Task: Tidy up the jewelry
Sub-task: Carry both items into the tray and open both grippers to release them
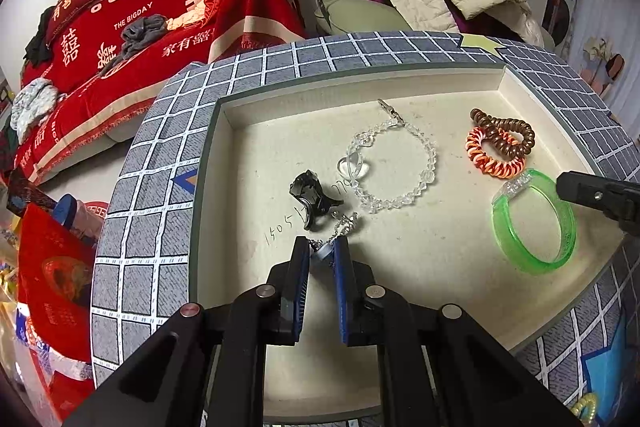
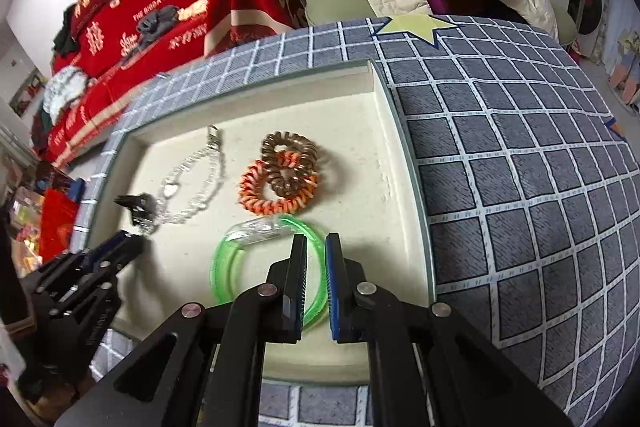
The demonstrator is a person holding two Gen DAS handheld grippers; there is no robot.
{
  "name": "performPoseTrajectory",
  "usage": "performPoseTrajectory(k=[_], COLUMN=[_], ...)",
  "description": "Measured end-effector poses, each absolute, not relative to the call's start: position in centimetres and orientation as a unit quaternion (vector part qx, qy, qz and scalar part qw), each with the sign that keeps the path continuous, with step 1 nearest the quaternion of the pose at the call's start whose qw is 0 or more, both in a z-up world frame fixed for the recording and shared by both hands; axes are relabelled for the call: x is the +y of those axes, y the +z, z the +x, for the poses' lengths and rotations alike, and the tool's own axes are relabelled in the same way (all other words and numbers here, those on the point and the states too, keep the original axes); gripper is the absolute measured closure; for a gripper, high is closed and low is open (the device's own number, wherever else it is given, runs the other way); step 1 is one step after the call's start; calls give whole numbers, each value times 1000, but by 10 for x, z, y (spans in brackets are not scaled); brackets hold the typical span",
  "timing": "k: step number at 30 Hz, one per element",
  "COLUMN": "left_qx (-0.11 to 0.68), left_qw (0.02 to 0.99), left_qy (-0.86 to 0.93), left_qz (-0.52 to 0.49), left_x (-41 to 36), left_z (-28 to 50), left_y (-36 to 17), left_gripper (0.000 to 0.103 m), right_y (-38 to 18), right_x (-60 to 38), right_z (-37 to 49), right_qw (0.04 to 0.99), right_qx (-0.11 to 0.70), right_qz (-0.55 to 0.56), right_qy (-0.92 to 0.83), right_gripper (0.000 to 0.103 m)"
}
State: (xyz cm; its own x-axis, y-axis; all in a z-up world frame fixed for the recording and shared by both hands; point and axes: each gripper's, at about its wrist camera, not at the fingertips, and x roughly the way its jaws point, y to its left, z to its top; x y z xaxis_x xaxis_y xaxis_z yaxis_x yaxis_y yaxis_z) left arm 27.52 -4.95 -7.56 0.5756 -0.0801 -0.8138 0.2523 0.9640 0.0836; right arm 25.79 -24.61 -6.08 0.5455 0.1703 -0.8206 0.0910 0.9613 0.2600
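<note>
Left gripper (image 1: 322,251) fingers are clenching a pale tag on a silver chain (image 1: 344,225), tag mostly hidden between pads. Right gripper (image 2: 316,247) fingers are pinching the green bangle (image 2: 236,259) rim; its near arc is occluded. All are sitting inside the cream tray (image 1: 224,163), walls close right, open floor centre. Black hair claw (image 1: 310,193) is lying just beside the chain.
</note>
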Motion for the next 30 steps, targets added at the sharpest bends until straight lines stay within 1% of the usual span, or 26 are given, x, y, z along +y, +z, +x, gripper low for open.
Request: performPoseTrajectory(k=[1, 3, 5, 6, 13, 30], left_qx=[449, 444, 440, 439, 429, 415], left_qw=[883, 886, 887, 888, 894, 902], left_qy=[-94, -93, -95, -96, -92, -100], left_qz=[96, 99, 100, 100, 92, 58], left_x=[-51, -52, -53, -54, -52, -42], left_z=[275, 272, 270, 270, 268, 265], left_y=[-75, -74, -73, -72, -66, -53], left_gripper=[70, 70, 70, 70, 70, 69], right_y=[-59, -53, -47, -44, -32, -29], right_x=[-245, -244, -244, -243, -240, -242], right_z=[256, 250, 242, 239, 219, 186], right_qw=[870, 874, 880, 883, 890, 894], right_qx=[473, 465, 454, 449, 433, 422], right_qz=[137, 139, 139, 138, 140, 147], right_qy=[23, 26, 24, 24, 29, 25], right_gripper=[91, 80, 51, 48, 46, 43])
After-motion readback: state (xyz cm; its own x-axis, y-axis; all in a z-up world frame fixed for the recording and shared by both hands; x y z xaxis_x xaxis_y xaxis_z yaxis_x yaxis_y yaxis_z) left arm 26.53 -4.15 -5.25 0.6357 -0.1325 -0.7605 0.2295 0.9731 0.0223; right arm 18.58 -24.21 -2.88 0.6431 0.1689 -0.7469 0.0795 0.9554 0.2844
